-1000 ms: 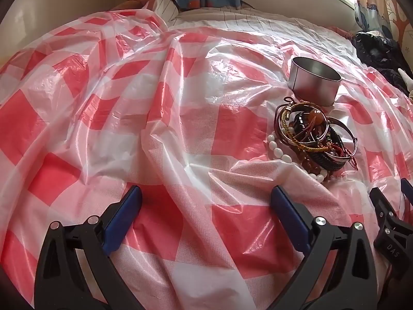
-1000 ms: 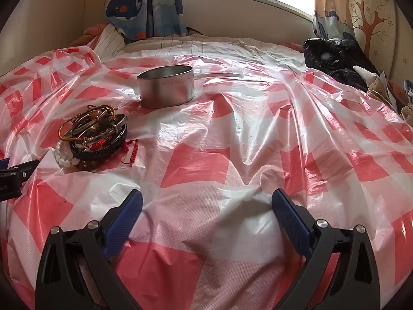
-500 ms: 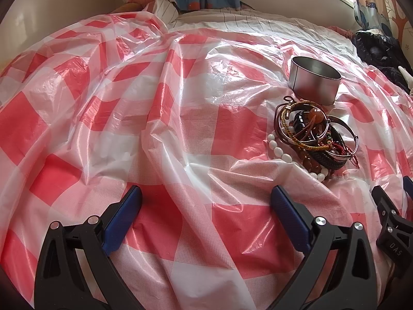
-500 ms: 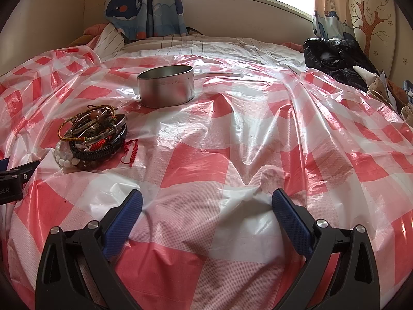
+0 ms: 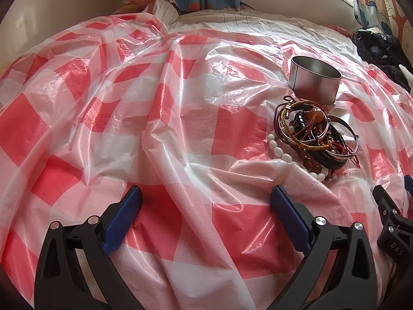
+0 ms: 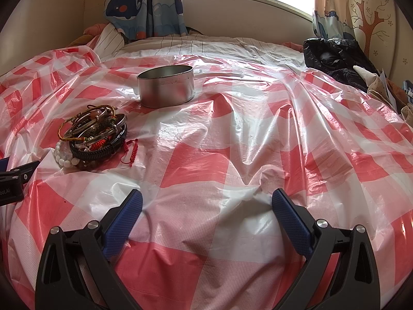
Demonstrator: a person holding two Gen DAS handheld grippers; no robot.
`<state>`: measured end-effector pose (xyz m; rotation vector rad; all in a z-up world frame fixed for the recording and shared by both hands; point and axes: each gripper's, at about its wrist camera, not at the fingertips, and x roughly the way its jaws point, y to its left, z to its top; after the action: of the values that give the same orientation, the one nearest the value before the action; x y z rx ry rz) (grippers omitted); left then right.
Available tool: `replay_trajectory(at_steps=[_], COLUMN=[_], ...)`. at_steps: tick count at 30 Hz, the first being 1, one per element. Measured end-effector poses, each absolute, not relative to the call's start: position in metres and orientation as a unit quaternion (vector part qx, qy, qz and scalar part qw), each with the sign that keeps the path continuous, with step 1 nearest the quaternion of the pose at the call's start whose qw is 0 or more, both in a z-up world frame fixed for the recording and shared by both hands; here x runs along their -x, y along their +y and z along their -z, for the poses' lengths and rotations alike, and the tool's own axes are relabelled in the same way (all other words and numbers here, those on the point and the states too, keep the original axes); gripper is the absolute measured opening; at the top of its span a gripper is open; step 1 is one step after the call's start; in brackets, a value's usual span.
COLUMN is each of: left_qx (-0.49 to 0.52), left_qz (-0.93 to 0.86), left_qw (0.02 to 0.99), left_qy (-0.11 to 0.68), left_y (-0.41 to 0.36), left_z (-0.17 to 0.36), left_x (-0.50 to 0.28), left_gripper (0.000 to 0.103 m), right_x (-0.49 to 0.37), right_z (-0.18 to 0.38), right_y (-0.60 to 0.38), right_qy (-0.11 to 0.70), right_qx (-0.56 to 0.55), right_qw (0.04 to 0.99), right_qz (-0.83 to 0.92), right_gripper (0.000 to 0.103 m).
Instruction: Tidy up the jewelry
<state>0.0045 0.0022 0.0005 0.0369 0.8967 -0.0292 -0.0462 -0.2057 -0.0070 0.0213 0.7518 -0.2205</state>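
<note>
A pile of bracelets and bead strings [image 5: 315,137] lies on the red-and-white checked plastic sheet [image 5: 155,118], just in front of a round metal tin [image 5: 315,78]. In the right wrist view the pile [image 6: 93,137] is at the left and the tin [image 6: 166,86] is behind it. My left gripper [image 5: 206,201] is open and empty, low over the sheet, left of and nearer than the pile. My right gripper [image 6: 206,204] is open and empty, to the right of the pile. Each gripper shows at the edge of the other's view.
The sheet covers a bed and is creased and bumpy. A black bag [image 6: 333,56] and clutter lie at the far right. Striped bedding [image 6: 206,44], whale curtains [image 6: 144,2] and a window stand at the back.
Both grippers stay open. The left wrist view has shifted slightly; the right one is almost unchanged. The jewelry and tin have not moved.
</note>
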Motion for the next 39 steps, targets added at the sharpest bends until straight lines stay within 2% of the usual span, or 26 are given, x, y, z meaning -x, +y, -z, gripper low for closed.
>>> replay_trajectory(at_steps=[39], left_qx=[-0.058], left_qz=[0.024], left_qw=[0.91], left_qy=[0.409], left_y=[0.005], left_z=[-0.006], left_x=[-0.01], left_gripper=[0.096], right_x=[0.046], right_z=[0.007], right_y=[-0.206], right_qy=[0.367], right_qx=[-0.011], right_qw=[0.924], right_qz=[0.107], right_gripper=[0.096])
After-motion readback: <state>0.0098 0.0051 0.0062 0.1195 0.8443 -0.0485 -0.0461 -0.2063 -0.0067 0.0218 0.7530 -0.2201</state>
